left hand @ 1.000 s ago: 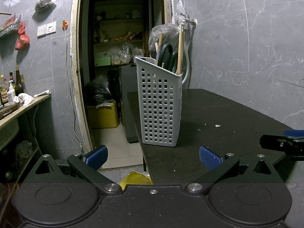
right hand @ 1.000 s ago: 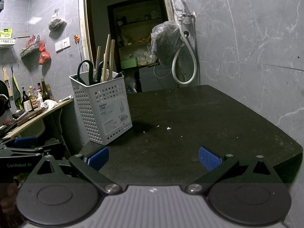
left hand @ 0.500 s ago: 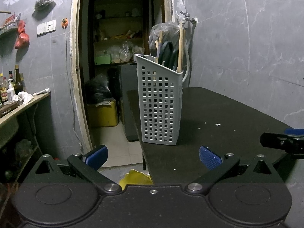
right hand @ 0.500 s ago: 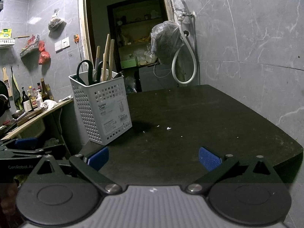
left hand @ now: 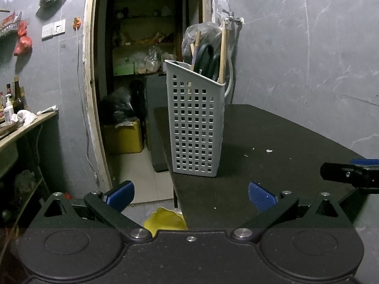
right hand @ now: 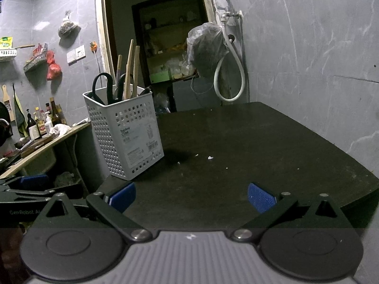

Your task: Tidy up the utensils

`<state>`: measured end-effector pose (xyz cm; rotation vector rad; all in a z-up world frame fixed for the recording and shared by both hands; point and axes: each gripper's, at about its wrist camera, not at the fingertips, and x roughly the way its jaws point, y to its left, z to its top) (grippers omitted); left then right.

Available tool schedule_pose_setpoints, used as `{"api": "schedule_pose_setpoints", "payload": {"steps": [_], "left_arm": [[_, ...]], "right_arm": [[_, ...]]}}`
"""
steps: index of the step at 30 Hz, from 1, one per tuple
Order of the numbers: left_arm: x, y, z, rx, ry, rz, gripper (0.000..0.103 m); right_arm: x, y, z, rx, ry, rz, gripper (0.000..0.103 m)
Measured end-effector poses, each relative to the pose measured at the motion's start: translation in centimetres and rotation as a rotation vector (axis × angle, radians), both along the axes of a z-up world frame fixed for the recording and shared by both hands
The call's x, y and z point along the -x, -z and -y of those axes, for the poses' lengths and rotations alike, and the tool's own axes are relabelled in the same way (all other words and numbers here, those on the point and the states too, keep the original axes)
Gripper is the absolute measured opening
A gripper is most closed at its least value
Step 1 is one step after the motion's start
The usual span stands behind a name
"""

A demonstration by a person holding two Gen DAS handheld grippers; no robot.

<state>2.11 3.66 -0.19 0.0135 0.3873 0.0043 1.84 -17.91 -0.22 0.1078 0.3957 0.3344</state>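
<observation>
Utensil basket (right hand: 128,139), partly legible label (right hand: 139,142)

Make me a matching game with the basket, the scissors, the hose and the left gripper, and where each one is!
Things:
1. basket
2. scissors
3. hose
4. left gripper

Places or states:
A. hanging from the wall tap
B. open and holding nothing
C. standing on the black table
D. sticking up out of the basket

Pairs: 1-C, 2-D, 3-A, 4-B
</observation>
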Motion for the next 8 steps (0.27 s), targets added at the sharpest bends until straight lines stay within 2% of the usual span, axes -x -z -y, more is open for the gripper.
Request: {"api": "schedule_pose_setpoints", "payload": {"steps": [8], "left_arm": [[-0.62, 0.16, 0.10, -0.006, 0.001, -0.013, 0.102]], "right_arm": [[-0.72, 0.27, 0.01, -0.009, -0.010, -0.013, 0.103]]}}
